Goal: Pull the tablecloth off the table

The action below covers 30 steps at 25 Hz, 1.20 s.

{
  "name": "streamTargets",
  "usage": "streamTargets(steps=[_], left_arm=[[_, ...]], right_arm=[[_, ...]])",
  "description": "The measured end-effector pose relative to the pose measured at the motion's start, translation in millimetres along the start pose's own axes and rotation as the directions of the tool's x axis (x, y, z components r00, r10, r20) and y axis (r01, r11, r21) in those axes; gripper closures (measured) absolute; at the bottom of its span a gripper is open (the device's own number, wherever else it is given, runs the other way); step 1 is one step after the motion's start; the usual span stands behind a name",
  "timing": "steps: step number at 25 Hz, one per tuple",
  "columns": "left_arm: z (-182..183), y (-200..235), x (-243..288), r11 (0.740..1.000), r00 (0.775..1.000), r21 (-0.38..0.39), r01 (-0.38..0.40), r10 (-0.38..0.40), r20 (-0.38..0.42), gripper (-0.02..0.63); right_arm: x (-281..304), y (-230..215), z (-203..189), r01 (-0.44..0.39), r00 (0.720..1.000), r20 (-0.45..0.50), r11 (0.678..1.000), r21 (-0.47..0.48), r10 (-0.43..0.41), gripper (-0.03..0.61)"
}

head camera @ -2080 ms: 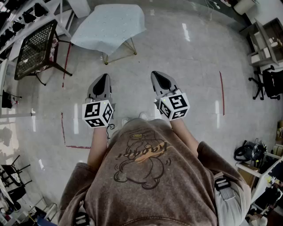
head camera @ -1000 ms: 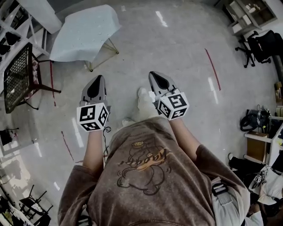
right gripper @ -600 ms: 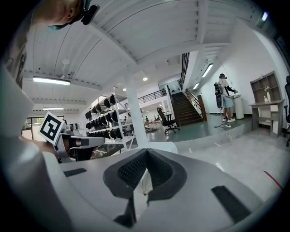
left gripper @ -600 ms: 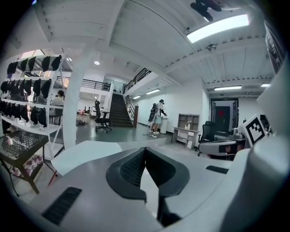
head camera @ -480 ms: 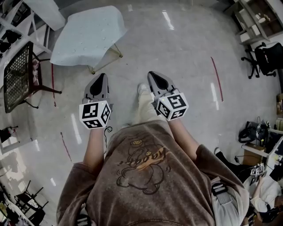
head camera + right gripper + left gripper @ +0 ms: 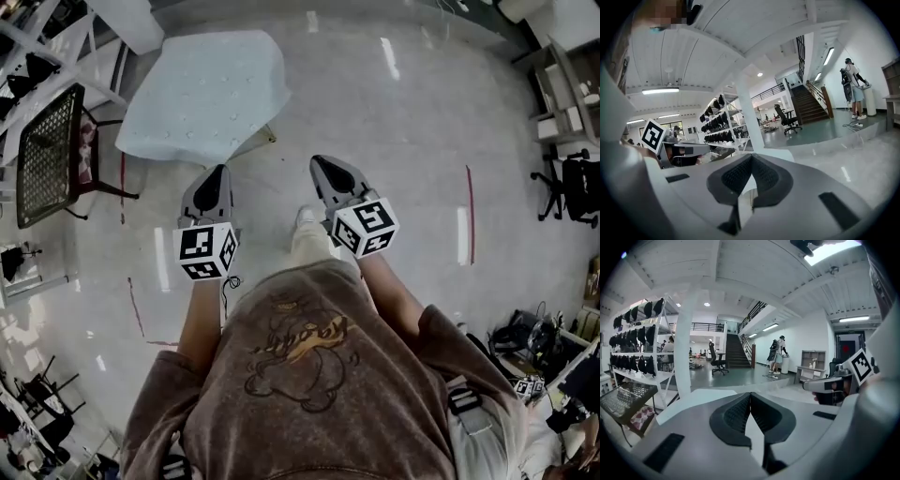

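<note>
A pale blue tablecloth (image 6: 206, 94) covers a small table at the head view's upper left, one gold leg (image 6: 268, 137) showing under its hanging edge. My left gripper (image 6: 218, 170) is held in the air just short of the cloth's near edge, its jaws shut and empty. The right gripper (image 6: 317, 162) hangs beside it to the right, over bare floor, also shut and empty. In the left gripper view the shut jaws (image 6: 750, 397) point at the cloth (image 6: 701, 395). The right gripper view shows its shut jaws (image 6: 751, 160) with the cloth (image 6: 780, 152) just beyond.
A black mesh chair (image 6: 47, 150) stands left of the table, next to white shelving (image 6: 66, 42). Red tape lines (image 6: 469, 202) mark the glossy floor. An office chair (image 6: 572, 183) and shelves sit at the right. People stand by a staircase (image 6: 736, 355) far off.
The table and its cloth have drawn nearer to both grippers as the person walks toward it. Both grippers stay shut and side by side.
</note>
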<state>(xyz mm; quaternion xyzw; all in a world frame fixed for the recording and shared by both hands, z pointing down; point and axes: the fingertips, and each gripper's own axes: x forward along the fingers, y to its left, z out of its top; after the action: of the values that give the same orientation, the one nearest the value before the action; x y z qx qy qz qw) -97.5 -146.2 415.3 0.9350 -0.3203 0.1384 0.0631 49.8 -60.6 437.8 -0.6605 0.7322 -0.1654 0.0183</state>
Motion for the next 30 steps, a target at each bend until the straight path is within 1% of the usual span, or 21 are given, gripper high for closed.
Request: streamTargets(steps=[5,8,10,13,18,24,30], left_arm=[[11,19,32,0.995,0.995,-0.030,-0.099,0.098,-0.021,0.595],[16,22,45,0.989,0.990,-0.046,-0.140,0.139,-0.023,0.595],[19,22,53,0.985,0.988,-0.070,-0.155,0.154,-0.020,0.595],[24,19,61,0.982,0.988,-0.111,-0.151,0.151,-0.007,0.595],[28,28,66,0.975,0.984,-0.134,-0.178,0.178,-0.014,0.595],[30,50,56,0.963,0.976,-0.165,-0.214,0.217,0.001,0.595],[35,62,56,0.957,0.973,-0.187,-0.223,0.231,0.023,0.595]], right_arm=[[44,-23,14,-0.098,0.995,-0.031,0.995,-0.006,0.097,0.571],[60,-34,18,-0.148,0.988,-0.052,0.989,-0.010,0.147,0.571],[69,-38,20,-0.178,0.982,-0.068,0.984,-0.013,0.177,0.571],[79,-43,22,-0.219,0.972,-0.089,0.976,-0.016,0.217,0.571],[98,-39,26,-0.279,0.955,-0.103,0.960,-0.013,0.277,0.571],[113,-18,26,-0.311,0.945,-0.116,0.950,-0.040,0.304,0.571],[126,-14,37,-0.290,0.953,-0.107,0.955,-0.066,0.282,0.571]])
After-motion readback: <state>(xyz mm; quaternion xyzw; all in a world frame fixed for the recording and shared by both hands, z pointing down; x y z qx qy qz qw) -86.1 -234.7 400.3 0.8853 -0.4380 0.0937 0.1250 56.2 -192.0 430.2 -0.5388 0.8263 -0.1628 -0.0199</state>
